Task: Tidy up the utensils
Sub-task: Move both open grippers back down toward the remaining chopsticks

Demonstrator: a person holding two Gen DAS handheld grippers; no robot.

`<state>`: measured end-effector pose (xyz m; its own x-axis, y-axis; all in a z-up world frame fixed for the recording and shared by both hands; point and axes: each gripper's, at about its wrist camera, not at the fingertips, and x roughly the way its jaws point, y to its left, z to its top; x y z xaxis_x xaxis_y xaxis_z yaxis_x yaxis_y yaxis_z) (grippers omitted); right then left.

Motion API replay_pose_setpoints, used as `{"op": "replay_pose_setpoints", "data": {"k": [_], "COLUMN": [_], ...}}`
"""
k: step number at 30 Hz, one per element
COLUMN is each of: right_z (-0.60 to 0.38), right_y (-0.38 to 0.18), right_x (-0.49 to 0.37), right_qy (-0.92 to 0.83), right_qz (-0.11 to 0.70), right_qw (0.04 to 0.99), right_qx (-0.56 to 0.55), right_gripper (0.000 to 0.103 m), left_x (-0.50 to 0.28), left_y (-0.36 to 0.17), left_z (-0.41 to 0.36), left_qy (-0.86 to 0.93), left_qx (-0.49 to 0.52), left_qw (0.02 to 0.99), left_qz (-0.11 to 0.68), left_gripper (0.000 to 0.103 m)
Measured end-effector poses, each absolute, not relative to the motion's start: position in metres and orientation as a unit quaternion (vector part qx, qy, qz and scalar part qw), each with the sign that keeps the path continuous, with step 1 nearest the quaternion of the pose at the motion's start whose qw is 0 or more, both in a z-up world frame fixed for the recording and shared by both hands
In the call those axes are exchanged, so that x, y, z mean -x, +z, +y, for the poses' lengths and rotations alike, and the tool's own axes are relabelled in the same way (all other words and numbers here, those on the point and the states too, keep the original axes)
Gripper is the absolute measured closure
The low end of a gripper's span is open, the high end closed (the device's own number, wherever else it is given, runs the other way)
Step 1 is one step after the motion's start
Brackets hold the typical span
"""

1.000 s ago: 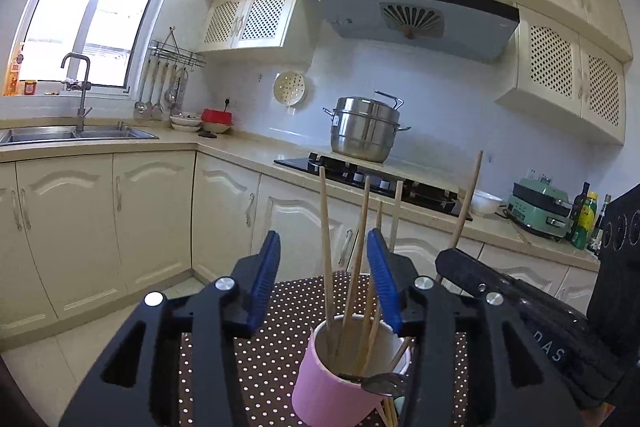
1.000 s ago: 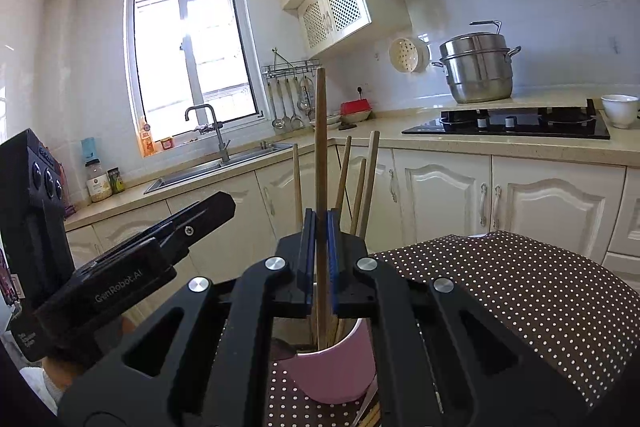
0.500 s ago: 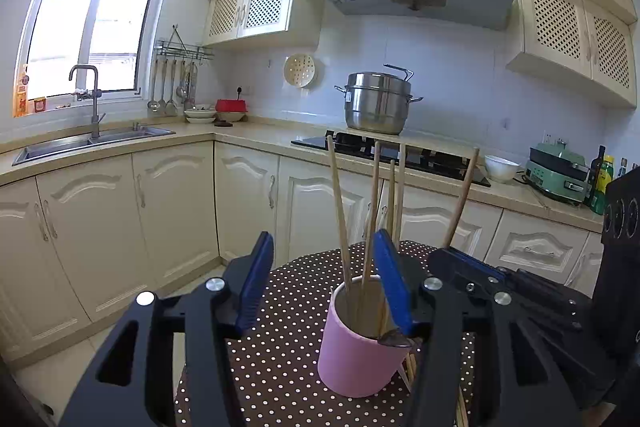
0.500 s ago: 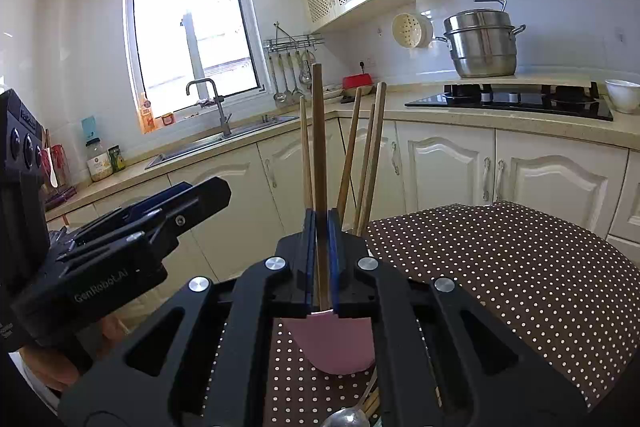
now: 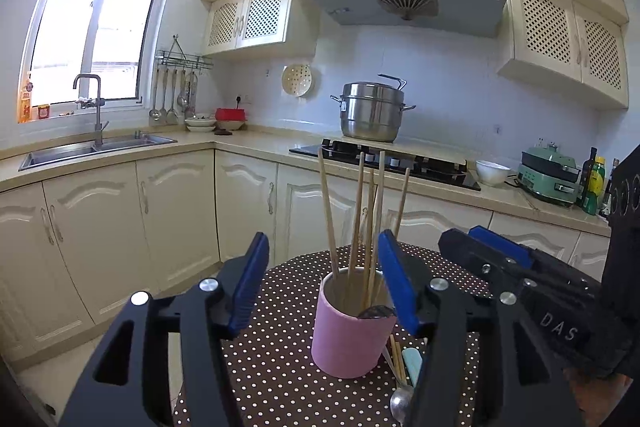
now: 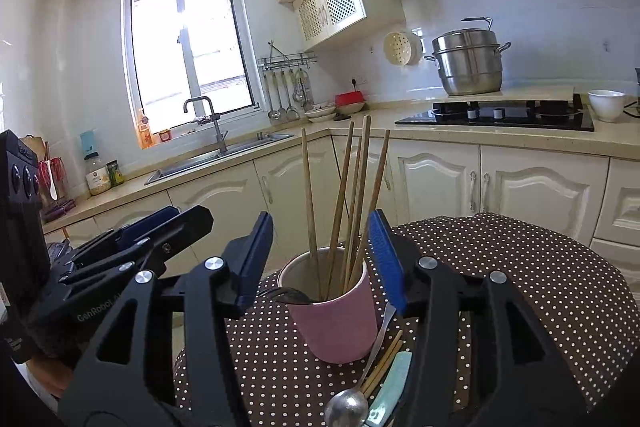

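Pink cup (image 6: 338,323) upright on the dotted tabletop (image 6: 520,267), chopsticks (image 6: 344,195) standing inside. Right hand-held gripper (image 6: 320,263) just parted, holding nothing; left hand-held gripper (image 5: 320,283) wide, still widening, empty. Beside the cup, spoon (image 6: 347,407) and loose chopsticks partly hidden by gripper frames.

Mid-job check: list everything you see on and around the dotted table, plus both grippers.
pink cup: one, pink, upright on the table
chopsticks: about five, wooden, standing in the cup
loose chopsticks: count unclear, wooden, lying beside the cup
metal spoon: one, silver, lying beside the cup
pale teal utensil: one, lying next to the spoon
dark utensil: one, resting on the cup's rim
tablecloth: one, brown with white dots
steel pot: one, on the counter behind the hob
white bowl: one, beside the hob
left gripper: black with blue pads, open
right gripper: black with blue pads, just opened, gripping nothing
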<state>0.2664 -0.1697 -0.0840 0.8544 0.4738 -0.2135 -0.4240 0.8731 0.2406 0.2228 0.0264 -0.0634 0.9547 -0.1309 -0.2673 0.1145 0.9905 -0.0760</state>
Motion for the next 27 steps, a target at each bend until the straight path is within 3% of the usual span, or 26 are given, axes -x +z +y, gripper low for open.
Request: {"op": "replay_pose_setpoints", "data": {"k": [13,27], "right_z": [-0.212,-0.236], "right_y": [-0.112,-0.178], "right_x": [-0.233,-0.223], "right_qy": [0.182,0.156], "right_qz": [0.203,0.304], "right_qw": [0.959,0.934], "right_qx": [-0.083,-0.108], "right_gripper": [0.043,0.041], "left_x": [-0.2,-0.21], "left_y": [-0.087,-0.199], "left_z": [0.017,-0.011], "left_qy": [-0.103,-0.13], "left_qx": [0.031,-0.043], "left_qw": [0.969,0.896], "left_qz": [0.224,0.423], "left_gripper": [0.045,0.045]}}
